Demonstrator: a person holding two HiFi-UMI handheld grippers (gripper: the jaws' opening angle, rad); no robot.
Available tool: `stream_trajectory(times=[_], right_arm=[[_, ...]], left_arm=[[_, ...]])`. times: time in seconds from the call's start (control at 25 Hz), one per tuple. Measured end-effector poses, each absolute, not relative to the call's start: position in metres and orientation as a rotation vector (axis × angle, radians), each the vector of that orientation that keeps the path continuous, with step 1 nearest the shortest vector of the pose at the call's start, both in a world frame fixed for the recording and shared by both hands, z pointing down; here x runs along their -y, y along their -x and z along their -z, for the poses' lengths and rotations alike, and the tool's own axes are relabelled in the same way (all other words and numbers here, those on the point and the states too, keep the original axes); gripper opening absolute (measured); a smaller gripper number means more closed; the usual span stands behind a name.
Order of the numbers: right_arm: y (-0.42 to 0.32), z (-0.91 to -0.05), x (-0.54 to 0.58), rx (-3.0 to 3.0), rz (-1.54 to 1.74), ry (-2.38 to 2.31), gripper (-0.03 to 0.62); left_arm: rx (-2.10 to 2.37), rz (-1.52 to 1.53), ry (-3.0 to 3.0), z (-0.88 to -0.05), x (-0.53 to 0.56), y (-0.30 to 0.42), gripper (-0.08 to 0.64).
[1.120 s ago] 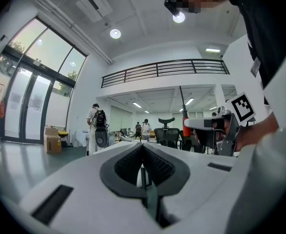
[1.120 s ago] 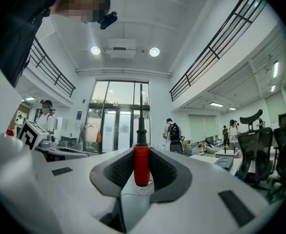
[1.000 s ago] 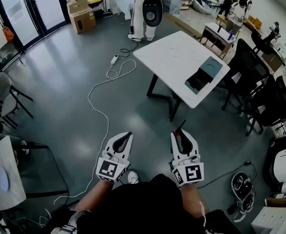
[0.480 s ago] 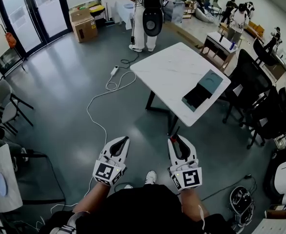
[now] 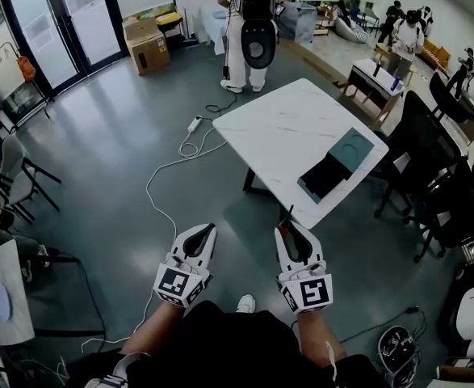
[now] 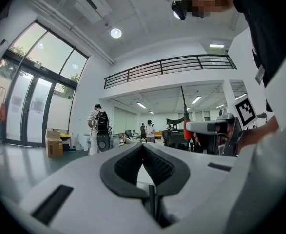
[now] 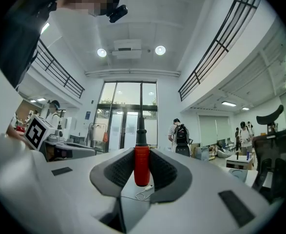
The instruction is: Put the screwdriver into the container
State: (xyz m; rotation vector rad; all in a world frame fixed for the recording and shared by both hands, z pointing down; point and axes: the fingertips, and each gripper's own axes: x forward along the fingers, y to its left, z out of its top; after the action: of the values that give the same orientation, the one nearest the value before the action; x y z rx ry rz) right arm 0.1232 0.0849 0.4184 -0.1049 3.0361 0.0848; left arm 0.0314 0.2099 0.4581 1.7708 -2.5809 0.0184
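Screwdriver [image 7: 141,165] and its way ahead: it is clamped in the right tongs, off the counter on the near side of its near corner. The container lies ahead and to the right of it.
Counter [image 5: 285,128]: a white top seen corner-on. One corner points at the person, and its middle and left side are bare.
Container [image 5: 337,164]: a dark, open box with a teal part. It sits on the counter along the near-right edge, between the near corner and the right corner.
Right tongs [image 5: 289,231]: closed on the red handle, pads pressing on both of its sides. This is the nearer hand to the container, which stands up and to the right of it in the head view.
Left tongs [image 5: 207,231]: pads drawn together at the tips with nothing between them (the left gripper view shows only room past them). They are held level with the right pair, and on the far side from the container.
Long axis: the handle runs along the jaws and the thin dark shaft sticks out past their tips, aimed roughly at the counter's near corner, not yet at the box.
Likely move: carry the right hand forward and rightward over the near-right edge, then turn the shaft to suit the box opening. How deep the box is cannot be made out.
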Motion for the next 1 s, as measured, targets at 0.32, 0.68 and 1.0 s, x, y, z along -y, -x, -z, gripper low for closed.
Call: stream_trajectory(times=[0.32, 0.68, 1.0], right_arm=[[-0.103, -0.415, -0.063, -3.022, -0.043, 0.099, 0.107], [-0.059, -0.42, -0.045, -3.037, -0.038, 0.14, 0.108], [0.003, -0.417, -0.029, -3.048, -0.054, 0.181, 0.107]], left_arm=[[2.562, -0.028, -1.769, -0.463, -0.187, -0.022, 0.006], [2.536, -0.013, -1.782, -0.467, -0.169, 0.031, 0.006], [2.527, -0.015, -1.824, -0.456, -0.154, 0.104, 0.006]])
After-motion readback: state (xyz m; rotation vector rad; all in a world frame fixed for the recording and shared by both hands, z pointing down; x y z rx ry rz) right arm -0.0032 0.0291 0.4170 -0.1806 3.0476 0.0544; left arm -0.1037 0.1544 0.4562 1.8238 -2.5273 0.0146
